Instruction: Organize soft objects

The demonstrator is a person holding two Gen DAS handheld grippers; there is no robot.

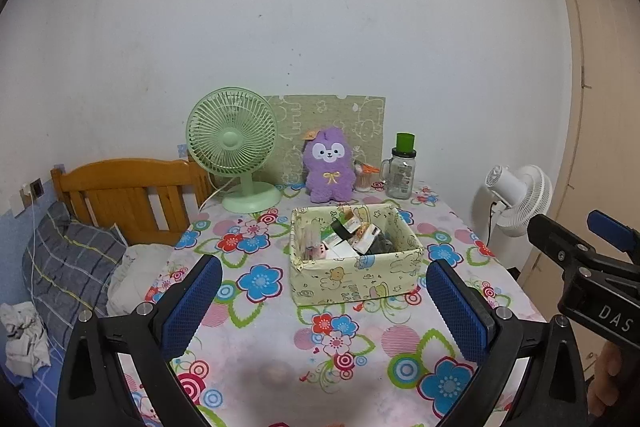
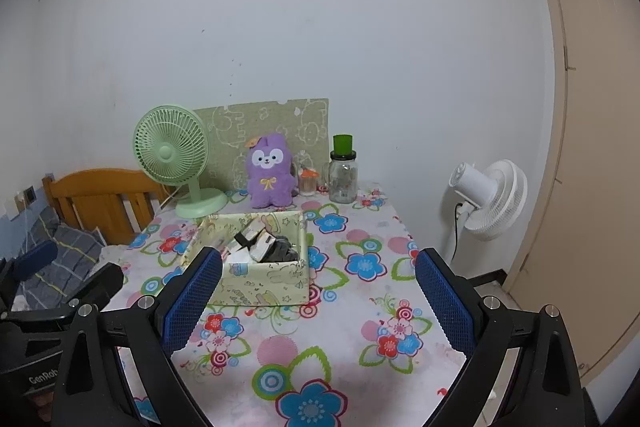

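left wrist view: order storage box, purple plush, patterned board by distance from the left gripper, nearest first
From the left gripper, open above the floral tablecloth:
1. Storage box, straight ahead, mid-table, just beyond the fingertips.
2. Purple plush, behind the box, upright near the table's far edge.
3. Patterned board, farthest, standing against the wall behind the plush.

A home bedroom. A table under a flowered cloth (image 1: 280, 339) stands against a plain white wall, and just left of it are a wooden headboard (image 1: 128, 195) and a checked grey pillow (image 1: 68, 263). At the table's back edge sit a green desk fan (image 1: 234, 151) and a purple plush toy (image 1: 329, 165); right of the table stand a white floor fan (image 1: 518, 199) and a beige door (image 1: 600, 107).
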